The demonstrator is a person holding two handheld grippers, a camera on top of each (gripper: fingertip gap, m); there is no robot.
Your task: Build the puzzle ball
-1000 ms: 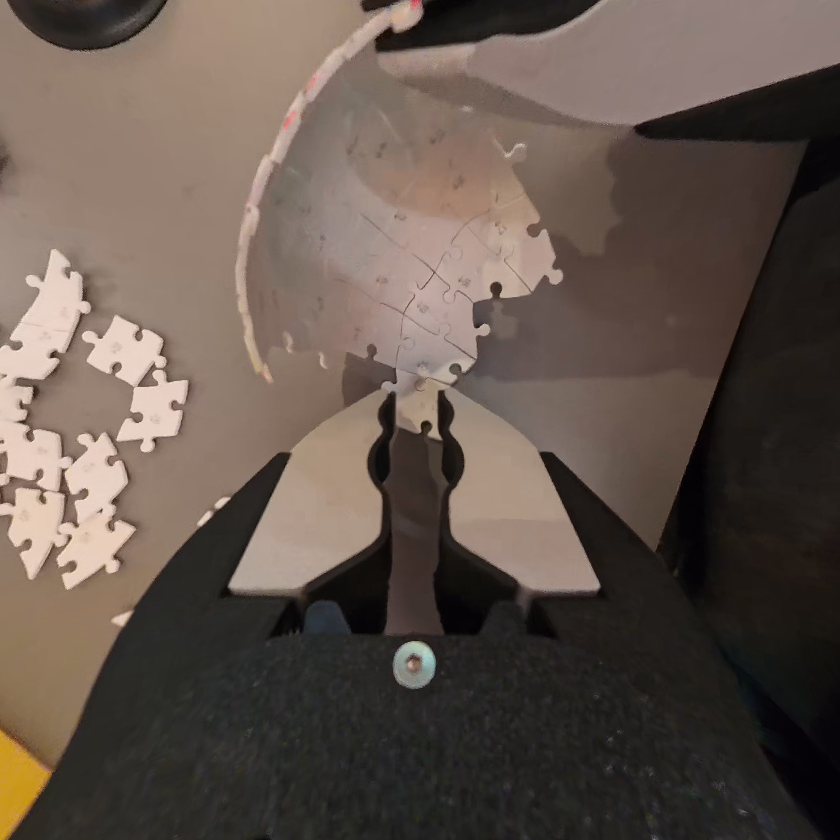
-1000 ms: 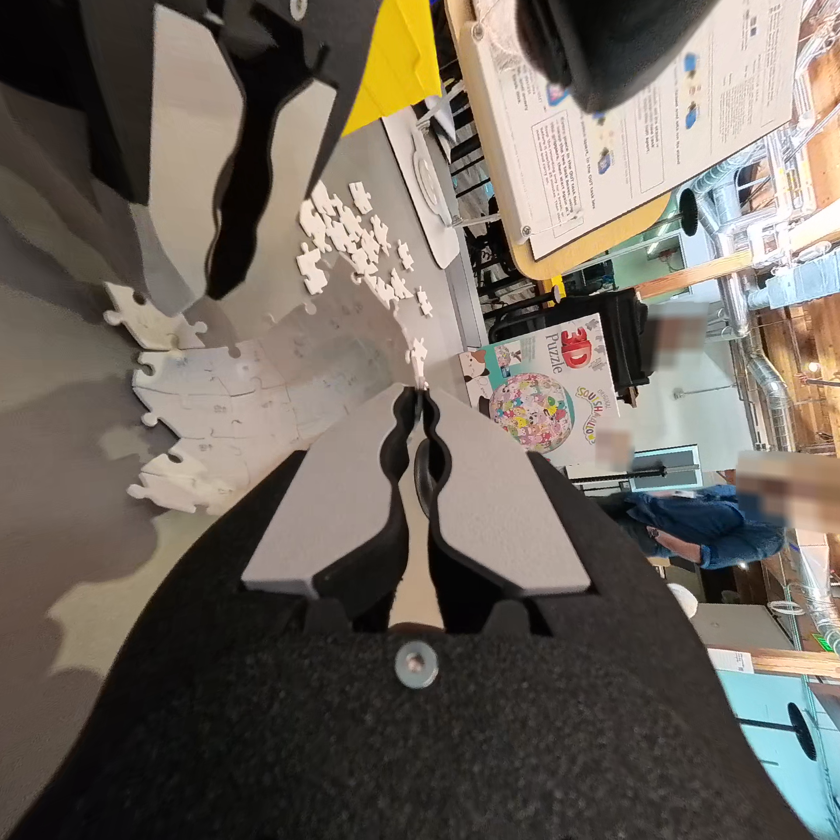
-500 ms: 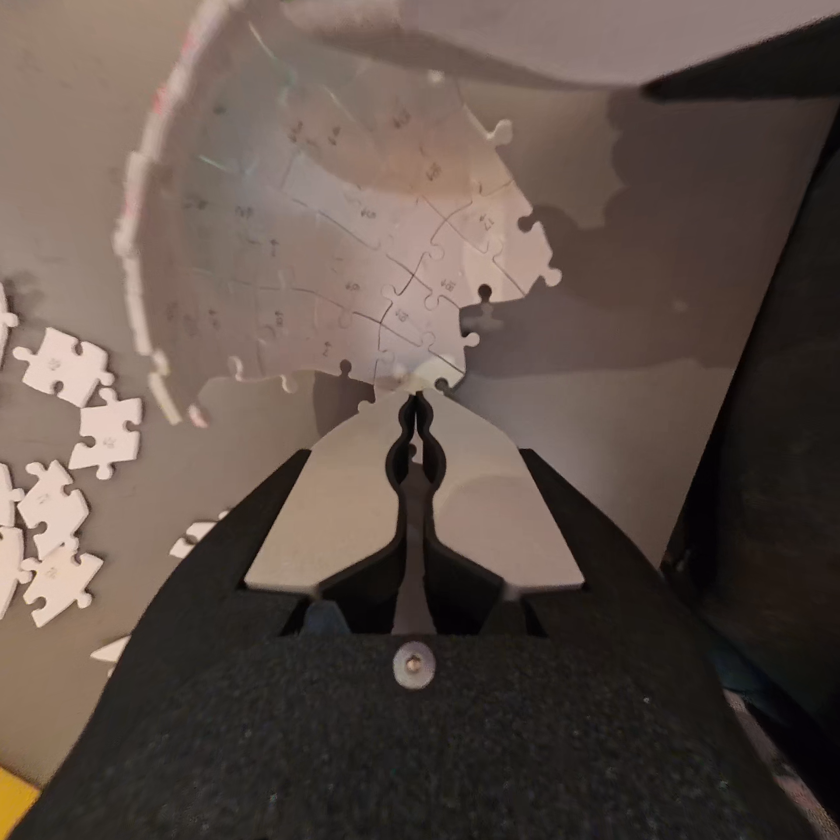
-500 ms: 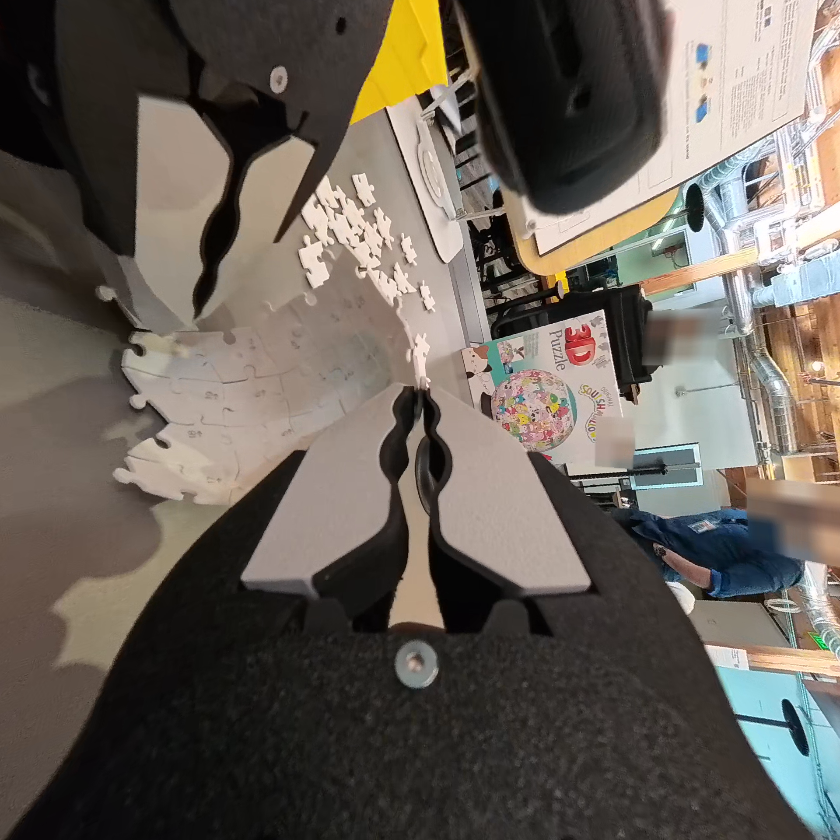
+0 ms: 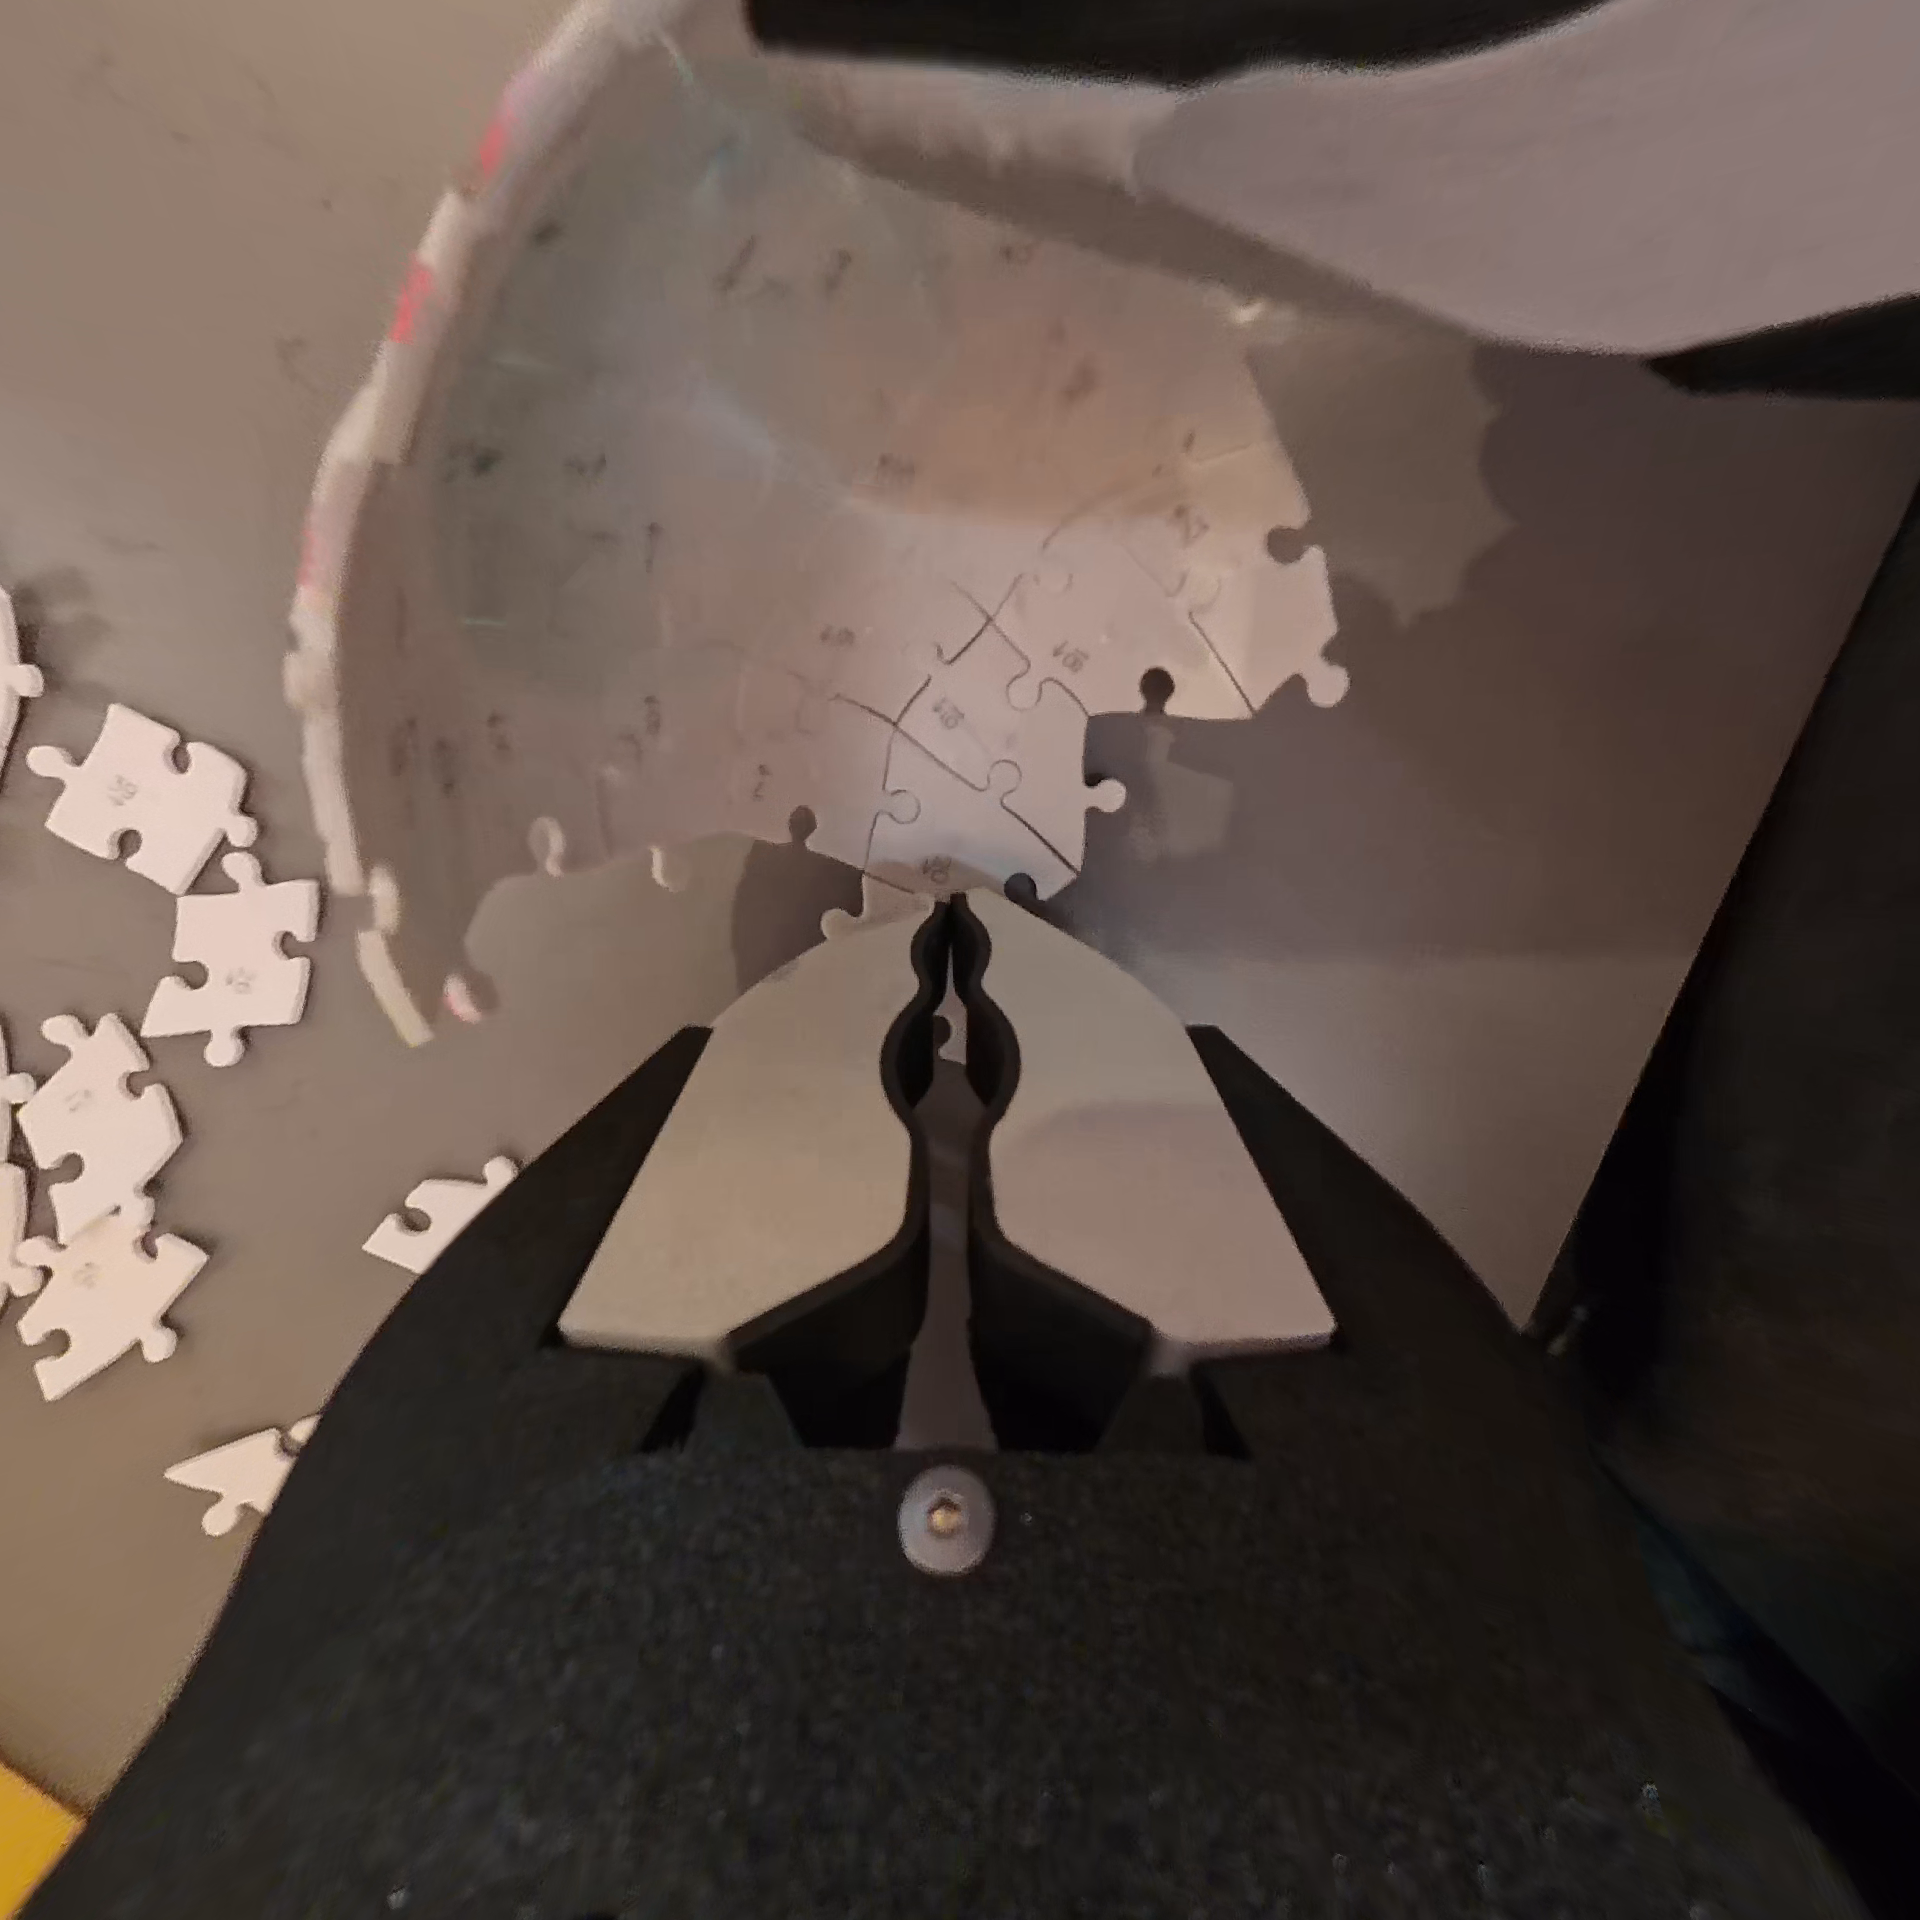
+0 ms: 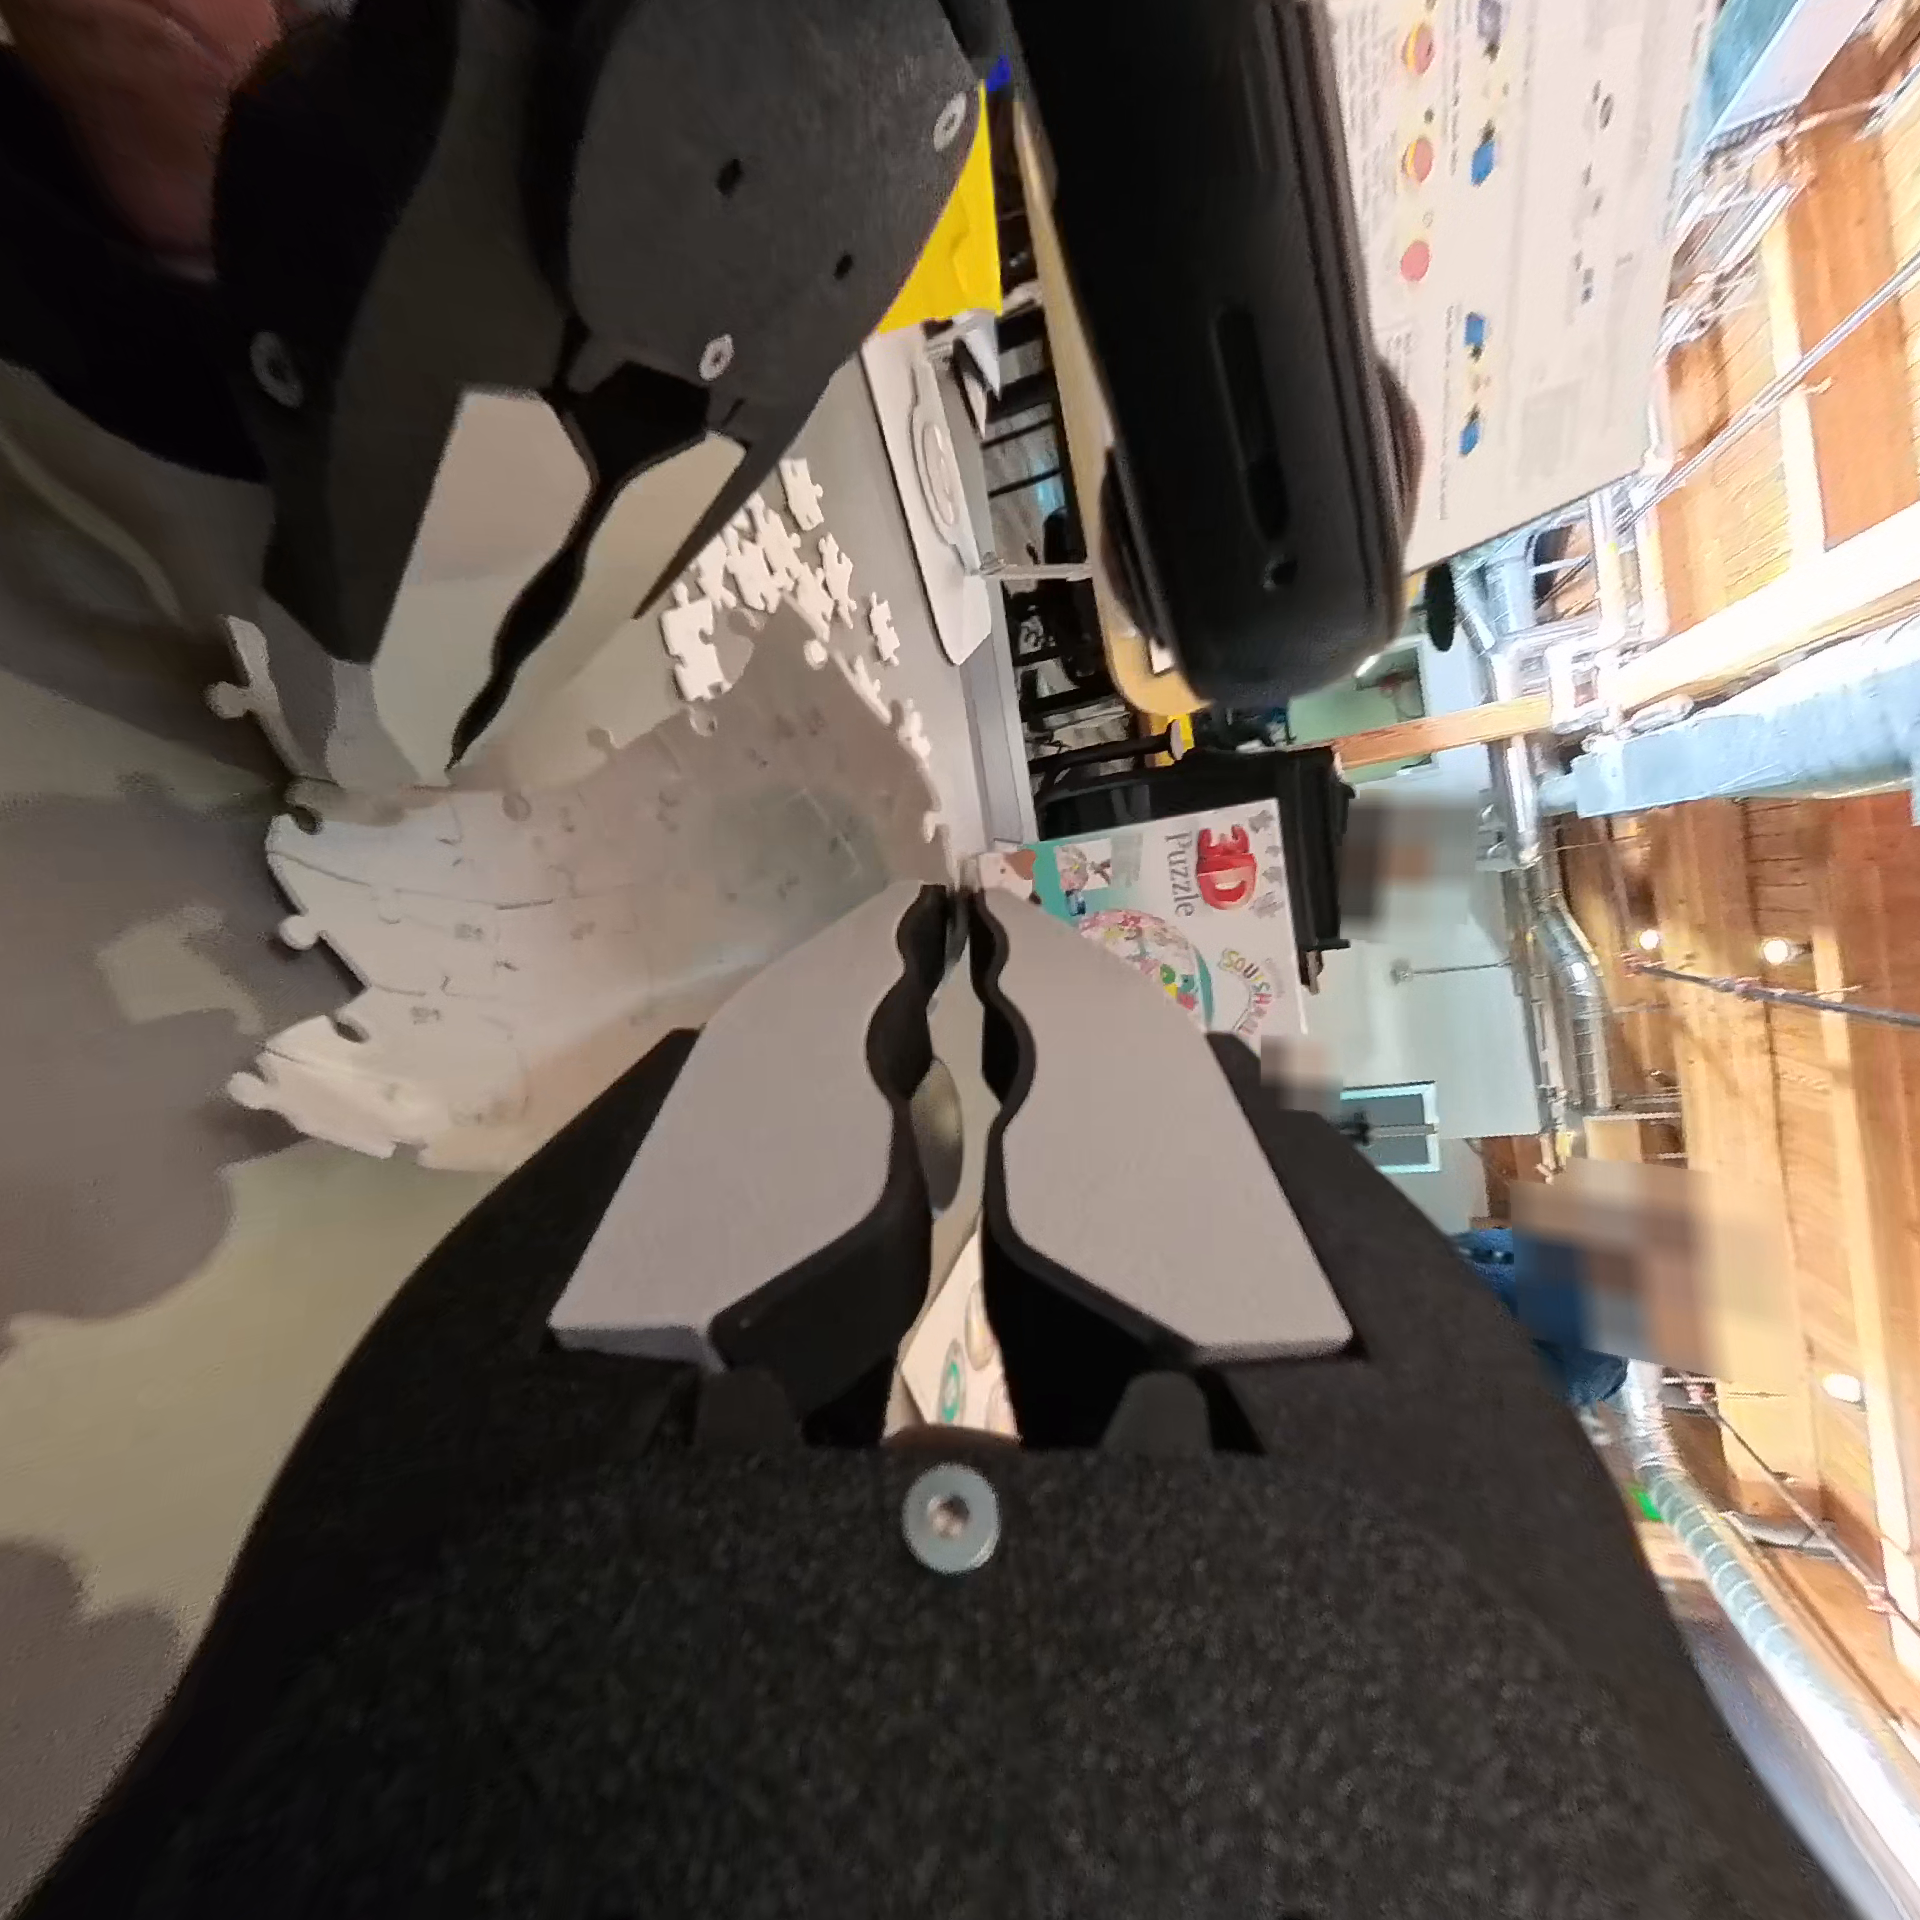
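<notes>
White puzzle shell (image 5: 790, 582) (curved, half-built) is pinched at opposite edges by left gripper (image 5: 951, 906) and right gripper (image 6: 957, 896), jaws closed.

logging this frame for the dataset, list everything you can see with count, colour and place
partly built puzzle ball: one, curved shell, white inside, held above the table between both grippers
loose puzzle pieces: many, white, scattered on the table to the left
table: one, grey, under everything
puzzle box: one, colourful, standing at the table's far edge
yellow object: one, beyond the pieces
left gripper: black and grey, shut on the shell's lower edge
right gripper: black and grey, shut on the shell's rim
</notes>
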